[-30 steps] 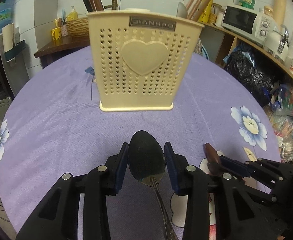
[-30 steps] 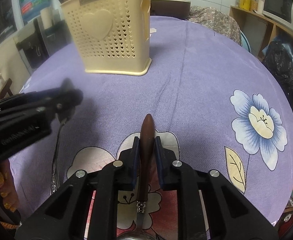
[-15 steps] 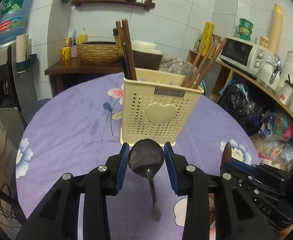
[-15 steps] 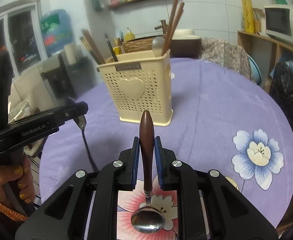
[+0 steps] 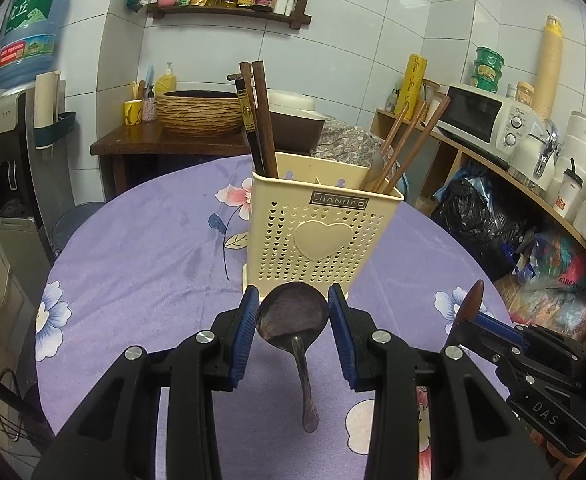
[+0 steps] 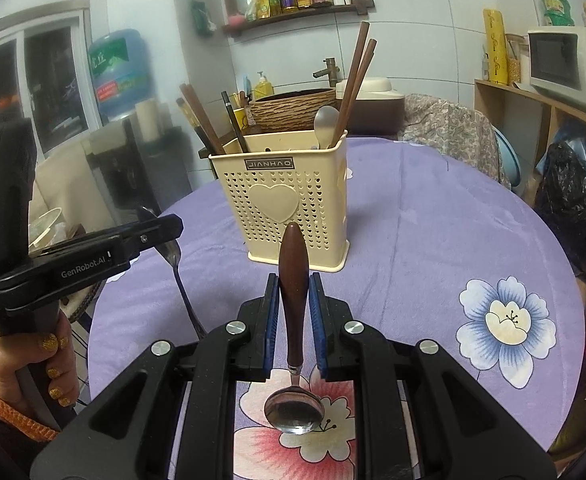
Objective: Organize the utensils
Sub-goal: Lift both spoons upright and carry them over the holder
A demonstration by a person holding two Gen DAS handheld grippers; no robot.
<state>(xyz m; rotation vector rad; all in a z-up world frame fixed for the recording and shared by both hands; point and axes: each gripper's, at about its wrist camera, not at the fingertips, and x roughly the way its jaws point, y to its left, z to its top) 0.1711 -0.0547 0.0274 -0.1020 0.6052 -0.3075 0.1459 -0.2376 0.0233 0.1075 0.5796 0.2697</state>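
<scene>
A cream utensil caddy (image 5: 317, 236) with a heart on its front stands mid-table, holding chopsticks and a spoon. My left gripper (image 5: 293, 308) is shut on the bowl of a metal spoon (image 5: 292, 318), whose handle hangs down toward me, just in front of the caddy. My right gripper (image 6: 293, 304) is shut on the brown handle of a second spoon (image 6: 293, 272); its steel bowl (image 6: 294, 407) hangs below the fingers. In the right wrist view the caddy (image 6: 281, 208) stands ahead, and the left gripper (image 6: 161, 230) with its spoon shows at the left. The right gripper (image 5: 473, 312) shows at right in the left wrist view.
The round table wears a purple flowered cloth (image 5: 141, 248). Behind it stand a dark side table with a woven basket (image 5: 201, 110), a water dispenser (image 5: 17, 128) at left, and shelves with a microwave (image 5: 485, 120) and bags at right. A hand (image 6: 25, 376) grips the left tool.
Both grippers have risen off the cloth with their spoons and tilted up; the caddy now sits farther ahead and the room's back wall has come into view.
</scene>
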